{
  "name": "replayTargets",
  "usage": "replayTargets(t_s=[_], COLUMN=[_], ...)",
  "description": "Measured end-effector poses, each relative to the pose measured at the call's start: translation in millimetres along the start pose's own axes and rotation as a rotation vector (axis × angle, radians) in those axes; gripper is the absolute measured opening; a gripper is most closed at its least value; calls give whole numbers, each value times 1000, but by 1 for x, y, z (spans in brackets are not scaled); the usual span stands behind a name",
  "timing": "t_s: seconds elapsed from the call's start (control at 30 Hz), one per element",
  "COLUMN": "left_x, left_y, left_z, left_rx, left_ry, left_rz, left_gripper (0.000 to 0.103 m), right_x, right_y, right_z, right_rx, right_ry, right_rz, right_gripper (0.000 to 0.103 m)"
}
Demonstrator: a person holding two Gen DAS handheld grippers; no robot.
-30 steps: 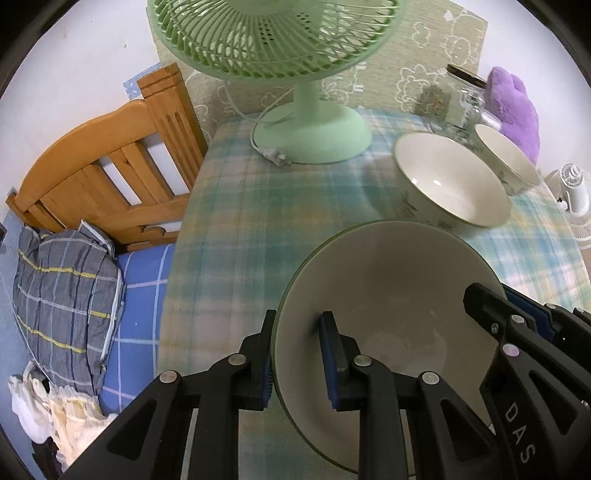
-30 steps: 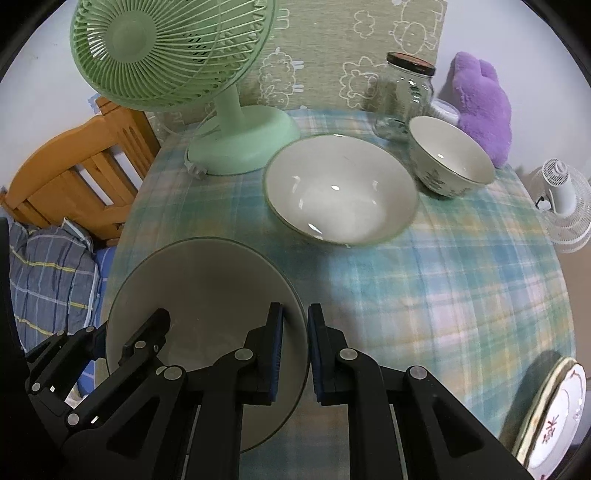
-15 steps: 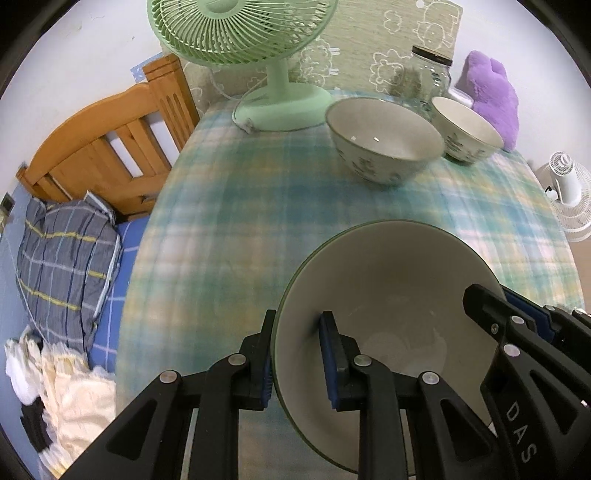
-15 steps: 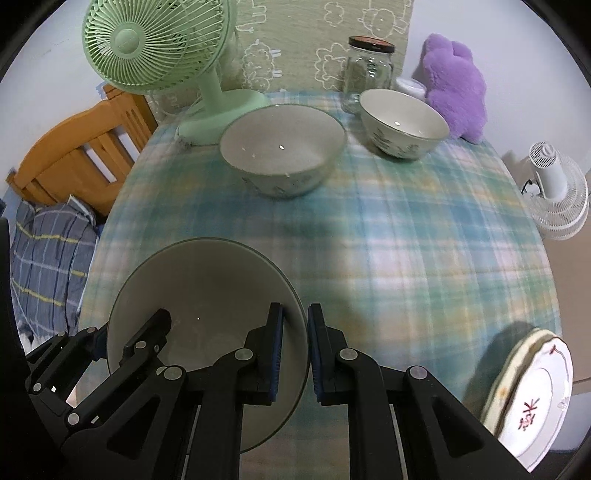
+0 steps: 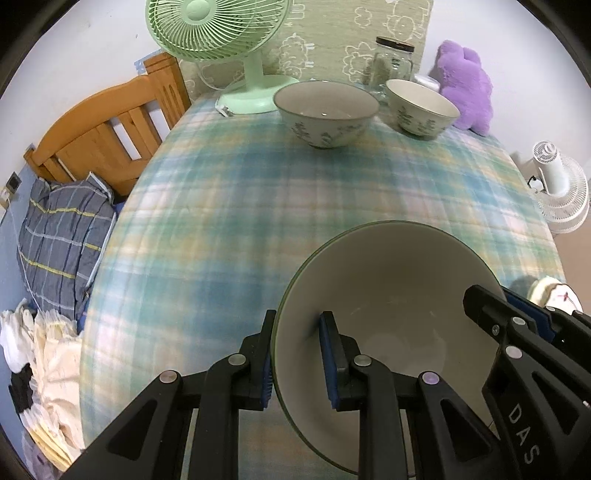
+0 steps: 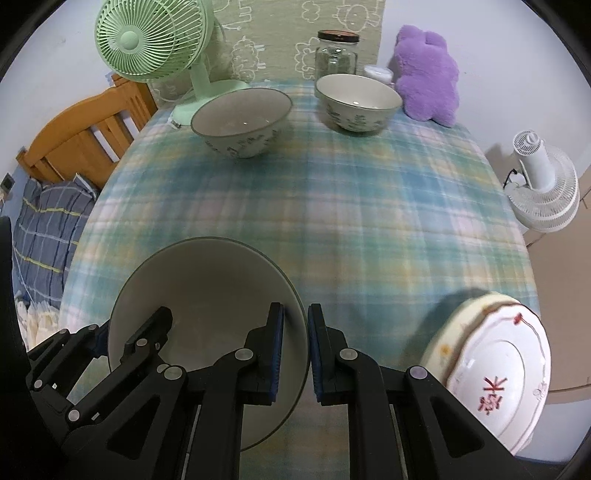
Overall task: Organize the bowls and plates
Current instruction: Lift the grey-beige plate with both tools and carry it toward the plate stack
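Note:
I hold a large pale bowl with a thin green rim above the plaid tablecloth, near the table's front edge. My left gripper is shut on its left rim, one pad inside and one outside. My right gripper is shut on the opposite rim. Two flower-patterned bowls stand at the far side: a wider one and a smaller one. A stack of plates, the top one white with a red mark, sits at the front right corner.
At the back of the table stand a green fan, a glass jar and a purple plush toy. A wooden bed frame and bedding lie to the left. A white fan stands on the floor to the right.
Both grippers have carried the bowl back toward the table's front edge. The fan and far bowls now sit farther away, and the plate stack has come further into view.

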State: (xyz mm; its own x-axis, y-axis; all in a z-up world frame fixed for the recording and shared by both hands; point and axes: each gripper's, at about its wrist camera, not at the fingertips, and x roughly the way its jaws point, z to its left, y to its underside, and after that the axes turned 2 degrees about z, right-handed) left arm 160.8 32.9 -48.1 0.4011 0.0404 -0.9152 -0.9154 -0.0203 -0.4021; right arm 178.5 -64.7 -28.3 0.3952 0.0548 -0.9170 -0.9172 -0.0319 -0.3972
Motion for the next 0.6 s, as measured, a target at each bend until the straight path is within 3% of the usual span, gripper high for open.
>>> replayTargets(t_s=[0.6], left_x=[2], left_y=[40], left_z=[-27], left_rx=[-23], left_ry=[0], left_rz=[9], left_gripper=[20], right_x=[1], right_y=[43], right_z=[-35], right_rx=[-4], right_ry=[-1], right_rz=[36], right_gripper=[16])
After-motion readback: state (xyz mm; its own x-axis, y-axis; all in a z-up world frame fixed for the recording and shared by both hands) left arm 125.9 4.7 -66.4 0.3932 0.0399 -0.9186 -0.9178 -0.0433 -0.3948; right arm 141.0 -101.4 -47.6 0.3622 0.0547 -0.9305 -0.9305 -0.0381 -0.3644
